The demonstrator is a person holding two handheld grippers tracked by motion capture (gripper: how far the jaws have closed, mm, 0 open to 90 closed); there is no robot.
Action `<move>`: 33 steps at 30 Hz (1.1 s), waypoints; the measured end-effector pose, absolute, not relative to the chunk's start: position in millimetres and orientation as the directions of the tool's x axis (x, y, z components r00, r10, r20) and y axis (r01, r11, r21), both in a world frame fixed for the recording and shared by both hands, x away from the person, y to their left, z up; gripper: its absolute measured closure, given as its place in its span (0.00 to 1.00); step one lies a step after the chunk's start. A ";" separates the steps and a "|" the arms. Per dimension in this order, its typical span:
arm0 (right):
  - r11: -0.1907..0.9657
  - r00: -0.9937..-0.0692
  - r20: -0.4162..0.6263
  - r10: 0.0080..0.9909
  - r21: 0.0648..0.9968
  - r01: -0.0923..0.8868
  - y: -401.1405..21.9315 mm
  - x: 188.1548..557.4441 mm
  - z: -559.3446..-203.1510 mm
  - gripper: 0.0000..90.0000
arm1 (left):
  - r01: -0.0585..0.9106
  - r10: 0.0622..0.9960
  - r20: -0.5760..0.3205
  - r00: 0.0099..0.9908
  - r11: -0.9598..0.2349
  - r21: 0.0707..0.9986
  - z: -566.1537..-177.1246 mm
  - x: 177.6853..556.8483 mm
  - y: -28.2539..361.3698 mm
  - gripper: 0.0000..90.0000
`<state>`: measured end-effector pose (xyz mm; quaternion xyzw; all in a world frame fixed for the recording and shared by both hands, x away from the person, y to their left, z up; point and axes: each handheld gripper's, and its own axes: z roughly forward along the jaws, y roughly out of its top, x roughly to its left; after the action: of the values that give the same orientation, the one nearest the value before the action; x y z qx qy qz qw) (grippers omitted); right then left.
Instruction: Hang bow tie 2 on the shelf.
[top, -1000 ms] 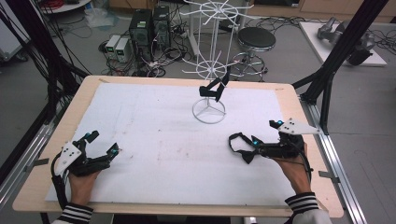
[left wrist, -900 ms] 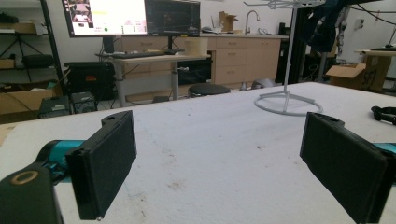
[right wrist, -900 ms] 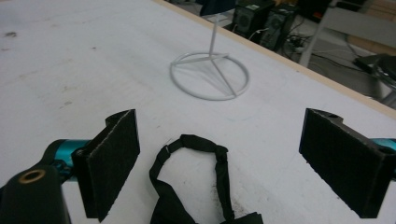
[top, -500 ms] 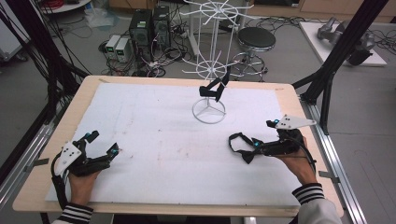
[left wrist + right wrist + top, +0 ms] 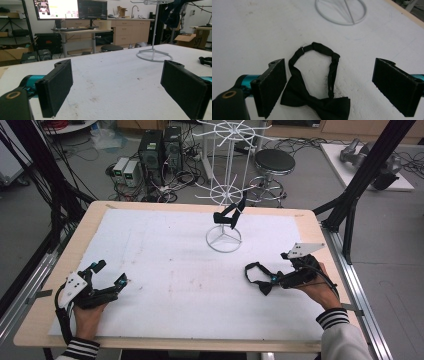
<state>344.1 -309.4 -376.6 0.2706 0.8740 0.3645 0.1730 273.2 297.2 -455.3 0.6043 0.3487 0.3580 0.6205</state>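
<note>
My right tongs (image 5: 261, 281) have crept forward and lower, jaws wide, straddling the black fabric bow tie (image 5: 317, 100) lying flat on the white foam surface (image 5: 165, 250); pinching it comes next, I reckon. My left tongs (image 5: 111, 274) rest wide, empty. No readable writing.

The bow tie (image 5: 317, 100) is matt black cloth; the tabletop (image 5: 165, 270) has a rough white foam-like cover with a pale wood rim; the rack (image 5: 223, 239) is glossy white wire.
</note>
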 end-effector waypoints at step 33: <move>0.831 -0.904 -0.142 0.403 0.470 0.297 -299.7 360.8 -411.9 0.18 | -0.024 0.866 -0.002 0.501 0.016 1.000 -455.4 273.0 297.5 0.12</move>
<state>360.8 -299.7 -411.9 0.1844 0.9496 0.2244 0.1182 273.0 297.5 -455.4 0.6032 0.3489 0.3578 0.6217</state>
